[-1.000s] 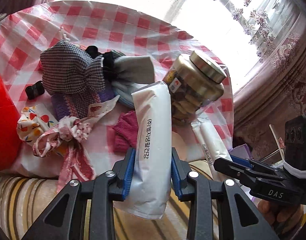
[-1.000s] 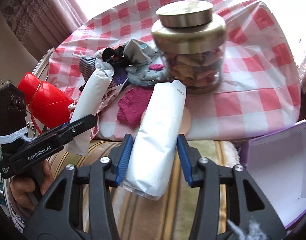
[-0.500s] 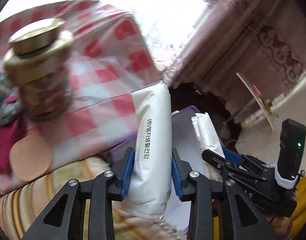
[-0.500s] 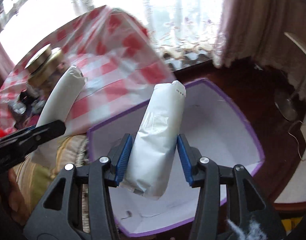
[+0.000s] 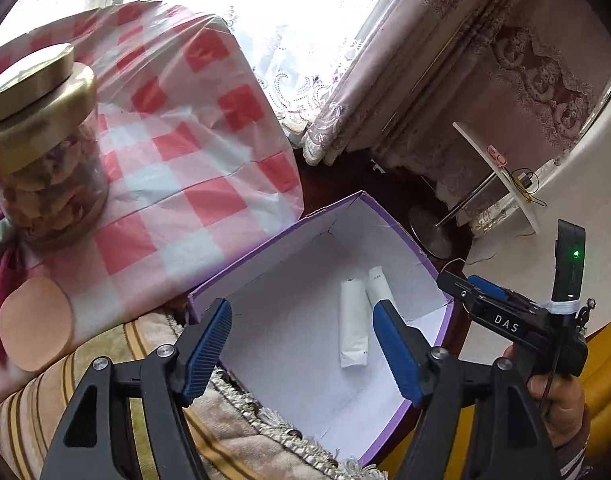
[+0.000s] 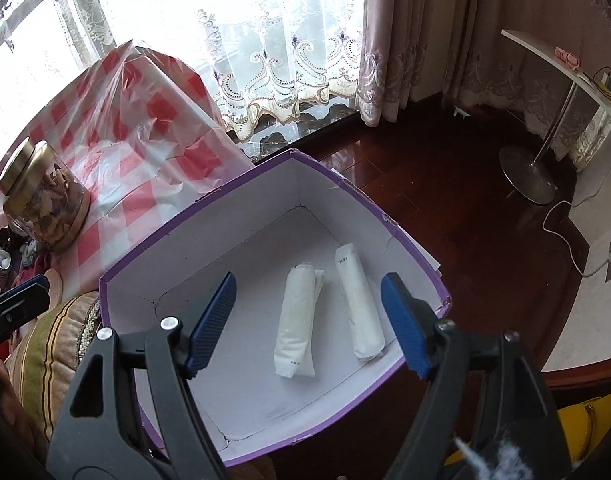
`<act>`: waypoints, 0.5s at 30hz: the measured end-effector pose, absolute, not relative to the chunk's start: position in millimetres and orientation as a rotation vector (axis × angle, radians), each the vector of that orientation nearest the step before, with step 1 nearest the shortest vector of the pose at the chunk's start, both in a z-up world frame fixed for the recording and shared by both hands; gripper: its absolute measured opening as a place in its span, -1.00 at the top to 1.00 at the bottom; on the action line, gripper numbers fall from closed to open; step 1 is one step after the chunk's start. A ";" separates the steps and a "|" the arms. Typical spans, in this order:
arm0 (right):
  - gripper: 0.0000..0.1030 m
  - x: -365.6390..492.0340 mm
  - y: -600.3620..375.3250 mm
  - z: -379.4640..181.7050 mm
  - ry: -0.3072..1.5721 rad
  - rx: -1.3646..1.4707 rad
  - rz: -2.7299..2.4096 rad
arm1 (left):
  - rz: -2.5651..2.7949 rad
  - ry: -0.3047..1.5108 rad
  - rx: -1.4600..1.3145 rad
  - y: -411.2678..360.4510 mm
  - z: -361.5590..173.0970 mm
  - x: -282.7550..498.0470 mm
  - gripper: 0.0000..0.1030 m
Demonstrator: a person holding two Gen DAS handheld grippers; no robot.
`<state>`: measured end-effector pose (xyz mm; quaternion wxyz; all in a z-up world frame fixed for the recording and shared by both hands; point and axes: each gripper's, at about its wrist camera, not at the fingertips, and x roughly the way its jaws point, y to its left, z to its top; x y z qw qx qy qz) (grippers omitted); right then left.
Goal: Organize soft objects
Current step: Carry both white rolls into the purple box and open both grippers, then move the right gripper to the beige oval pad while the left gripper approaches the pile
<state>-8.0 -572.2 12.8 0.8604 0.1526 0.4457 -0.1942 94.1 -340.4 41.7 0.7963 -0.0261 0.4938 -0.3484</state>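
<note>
Both grippers spread wide over the purple box (image 6: 241, 184).
Two white packets (image 6: 295, 320) (image 6: 359, 302) lie below, between right gripper (image 6: 309, 322) fingers; left gripper (image 5: 301, 344) empty.

The left gripper (image 5: 301, 344) is spread wide and empty above the purple box (image 5: 265, 276); two white packets (image 5: 352, 328) lie side by side just inside its right finger (image 5: 393, 348); the right gripper (image 5: 489, 304) sits beyond that finger

checked tablecloth (image 5: 209, 148) carries lidded jar (image 5: 41, 148); purple box (image 6: 241, 200) holds two white packets (image 6: 297, 320) side by side.
</note>
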 end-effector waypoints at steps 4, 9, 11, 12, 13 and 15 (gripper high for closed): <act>-0.52 -5.6 -564.1 15.8 0.928 0.308 -0.386 | -0.715 1.038 -0.052 -317.6 43.4 87.2 -0.44; -0.52 5.4 -538.9 13.6 0.955 0.266 -0.283 | -0.646 1.010 -0.092 -277.2 45.8 85.5 -0.44; -0.52 9.9 -526.8 10.8 0.968 0.243 -0.250 | -0.612 0.999 -0.108 -257.9 47.9 86.0 -0.44; -0.52 11.5 -522.1 9.3 0.973 0.236 -0.241 | -0.595 0.993 -0.107 -249.1 48.9 85.7 -0.44; -0.52 13.4 -517.6 8.7 0.977 0.234 -0.232 | -0.576 0.984 -0.101 -240.8 50.0 84.6 -0.44; -0.52 16.6 -508.5 9.4 0.977 0.237 -0.206 | -0.541 0.977 -0.103 -222.9 50.1 83.3 -0.44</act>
